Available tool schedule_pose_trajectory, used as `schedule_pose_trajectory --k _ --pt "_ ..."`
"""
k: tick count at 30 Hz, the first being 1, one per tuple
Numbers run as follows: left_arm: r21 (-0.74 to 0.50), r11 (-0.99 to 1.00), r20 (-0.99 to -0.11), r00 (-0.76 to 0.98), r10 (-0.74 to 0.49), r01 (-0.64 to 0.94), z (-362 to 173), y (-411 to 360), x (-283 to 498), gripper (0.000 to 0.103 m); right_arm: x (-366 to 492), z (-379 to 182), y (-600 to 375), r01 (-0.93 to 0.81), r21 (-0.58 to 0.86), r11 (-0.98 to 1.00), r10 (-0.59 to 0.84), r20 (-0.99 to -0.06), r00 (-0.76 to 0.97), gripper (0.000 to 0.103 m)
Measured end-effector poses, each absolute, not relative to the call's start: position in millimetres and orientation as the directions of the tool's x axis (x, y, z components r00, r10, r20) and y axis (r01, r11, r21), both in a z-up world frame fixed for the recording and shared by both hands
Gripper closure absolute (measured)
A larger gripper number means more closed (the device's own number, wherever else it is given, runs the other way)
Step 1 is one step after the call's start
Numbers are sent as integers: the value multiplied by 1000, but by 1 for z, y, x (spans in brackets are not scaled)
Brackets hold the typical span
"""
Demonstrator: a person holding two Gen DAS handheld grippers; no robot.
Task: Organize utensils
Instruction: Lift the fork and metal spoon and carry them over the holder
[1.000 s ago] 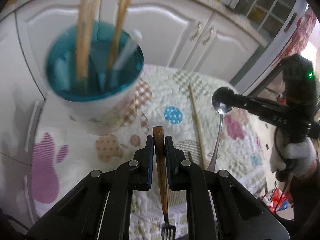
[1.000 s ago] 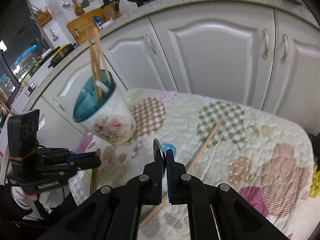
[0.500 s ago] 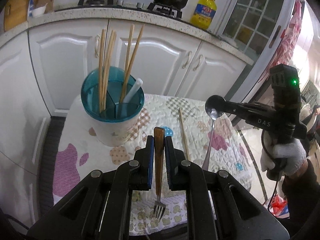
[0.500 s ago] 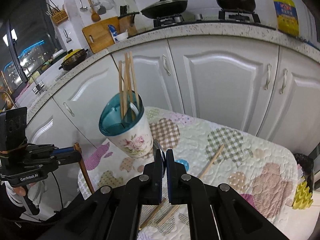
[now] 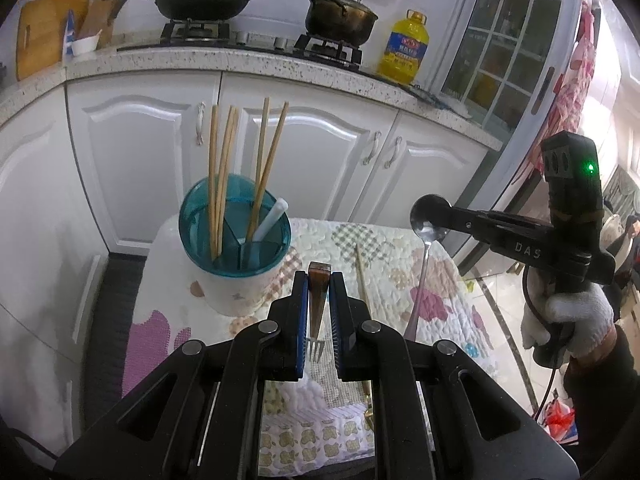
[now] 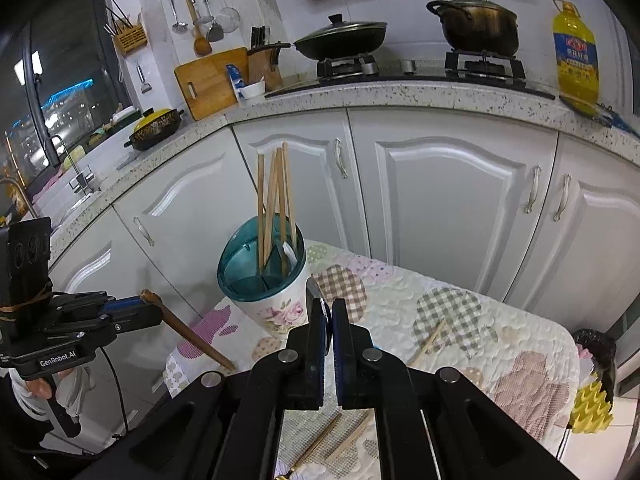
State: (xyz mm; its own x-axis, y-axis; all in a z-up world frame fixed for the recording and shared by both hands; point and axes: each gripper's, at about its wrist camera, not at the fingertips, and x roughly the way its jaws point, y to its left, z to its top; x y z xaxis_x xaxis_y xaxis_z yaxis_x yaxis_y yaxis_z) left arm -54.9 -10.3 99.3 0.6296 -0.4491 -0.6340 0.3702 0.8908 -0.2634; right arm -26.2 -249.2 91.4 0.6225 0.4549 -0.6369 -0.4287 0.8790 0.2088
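In the left wrist view, the left gripper [image 5: 319,280] is clamping the brown wooden handle of a fork [image 5: 318,304], whose tines are hanging down toward the quilted tablecloth [image 5: 400,264]. Beyond it, the holder [image 5: 234,248], a white cup with a teal divided insert, is standing on the cloth near its far left corner, with several chopsticks [image 5: 218,184] and a white handle leaning in its sections. Off to the right, the right gripper [image 5: 440,216] is pinching a spoon [image 5: 426,240] by its bowl, so the handle is dangling downward above the cloth, and one loose chopstick [image 5: 362,276] is lying between the two tools. In the right wrist view, the right gripper [image 6: 327,312] is closing tight on the thin edge of the spoon's bowl, which is all that shows of it here; the holder [image 6: 266,284] is sitting just beyond and to the left, while the left gripper [image 6: 136,308] is carrying the fork [image 6: 184,328] out past the table edge. More chopsticks [image 6: 430,340] are resting on the cloth. The likely trouble: both utensils are hanging loosely from narrow grips, so a swinging end could catch the rim or the standing sticks and tip the cup, or the smooth spoon bowl could slip free.
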Motion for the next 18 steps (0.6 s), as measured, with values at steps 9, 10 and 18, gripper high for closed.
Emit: schedule_pose_trajectory --k 9,10,18 --pt "-263 894 -604 660 -447 364 118 1 -57 94 -27 109 -239 -454 185 872 462 -616 638 100" --pt "-261 895 -601 665 -444 362 120 3 -57 94 -27 112 -237 -458 185 869 467 -612 639 100" --pt "-273 895 -568 692 -446 352 149 28 -53 94 -24 128 -226 -480 180 859 485 -588 647 100"
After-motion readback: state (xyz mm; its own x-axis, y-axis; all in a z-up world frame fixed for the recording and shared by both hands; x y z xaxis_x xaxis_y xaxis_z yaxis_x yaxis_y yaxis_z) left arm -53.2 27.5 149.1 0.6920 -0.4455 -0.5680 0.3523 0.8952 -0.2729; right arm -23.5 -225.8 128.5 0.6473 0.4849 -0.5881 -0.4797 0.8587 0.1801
